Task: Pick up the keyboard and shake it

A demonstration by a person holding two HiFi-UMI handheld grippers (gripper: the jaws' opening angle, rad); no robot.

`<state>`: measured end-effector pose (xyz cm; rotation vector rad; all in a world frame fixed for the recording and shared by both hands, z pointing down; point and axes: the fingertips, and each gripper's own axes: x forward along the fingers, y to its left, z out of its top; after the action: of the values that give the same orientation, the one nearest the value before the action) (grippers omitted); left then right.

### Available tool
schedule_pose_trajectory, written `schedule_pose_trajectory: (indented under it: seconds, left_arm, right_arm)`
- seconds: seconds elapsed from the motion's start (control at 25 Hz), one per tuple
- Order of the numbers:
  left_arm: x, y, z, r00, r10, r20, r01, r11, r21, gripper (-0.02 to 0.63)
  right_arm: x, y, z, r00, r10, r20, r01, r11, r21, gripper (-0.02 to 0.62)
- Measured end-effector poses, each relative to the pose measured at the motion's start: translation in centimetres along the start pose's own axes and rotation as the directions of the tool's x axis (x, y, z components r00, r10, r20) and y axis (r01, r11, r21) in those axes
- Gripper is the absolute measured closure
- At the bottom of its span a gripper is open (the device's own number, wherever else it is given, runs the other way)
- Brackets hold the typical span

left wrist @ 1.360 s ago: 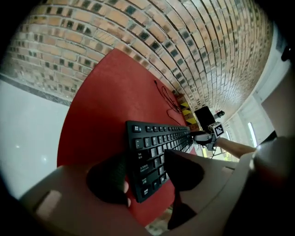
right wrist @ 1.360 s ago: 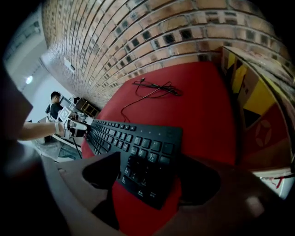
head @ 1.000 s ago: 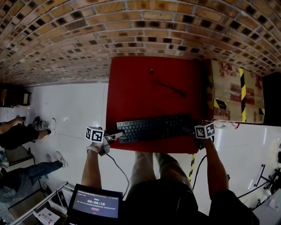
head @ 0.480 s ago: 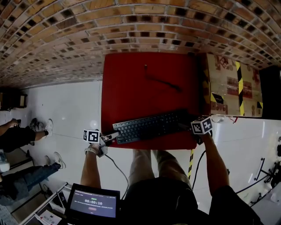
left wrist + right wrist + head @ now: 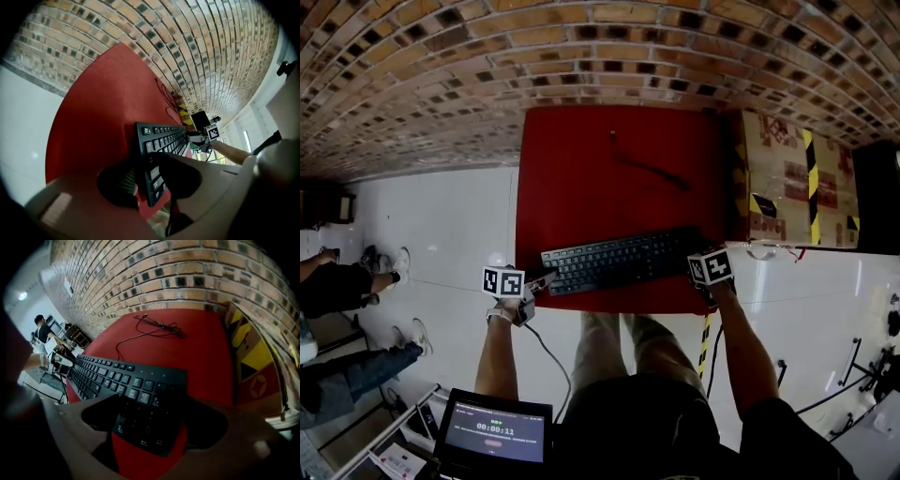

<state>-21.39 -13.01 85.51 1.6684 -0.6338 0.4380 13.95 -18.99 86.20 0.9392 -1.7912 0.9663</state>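
Head view: keyboard (image 5: 619, 261) sits along the red table's (image 5: 572, 159) near edge; left gripper (image 5: 147, 180) pinches its left end, jaws just eased a little wider; right gripper (image 5: 154, 420) seemingly clamps the right end; firm both grips, lift level, then shake. Cable (image 5: 647, 171) trails beyond the keyboard, may drag; cardboard box (image 5: 787, 178) right of the keyboard limits swing.

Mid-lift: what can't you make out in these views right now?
Underside of the keyboard: faces away from every camera.
Small print on the laptop screen: too small, head view.
The bystanders: cut off by head view's left edge.
Far end of the cable: too small to identify, any view.
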Motion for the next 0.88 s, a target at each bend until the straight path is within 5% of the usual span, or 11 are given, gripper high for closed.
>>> schedule_pose_trajectory:
  seconds: [0.16, 0.4, 0.6, 0.88]
  left_arm:
    - [-0.5, -1.0, -0.5, 1.0, 0.018, 0.009, -0.019, 0.997, 0.075, 0.465]
    - [-1.4, -3.7, 1.2, 0.993, 0.046, 0.111, -0.074, 0.963, 0.259, 0.466]
    - [-2.7, -7.2, 4.2, 0.974, 0.043, 0.223, -0.134, 0.9, 0.414, 0.466]
    - [-6.2, -12.5, 8.2, 0.908, -0.009, 0.418, -0.236, 0.813, 0.532, 0.465]
  right_arm:
    - [-2.0, -0.1, 0.4, 0.994, -0.059, 0.09, 0.064, 0.997, -0.045, 0.214]
    - [-5.9, -0.4, 2.4, 0.934, -0.171, 0.314, 0.195, 0.98, -0.045, 0.247]
    - [-10.0, -0.8, 4.3, 0.864, -0.239, 0.443, 0.271, 0.962, -0.011, 0.247]
    - [-17.2, 0.0, 8.6, 0.748, -0.264, 0.609, 0.34, 0.94, -0.009, 0.247]
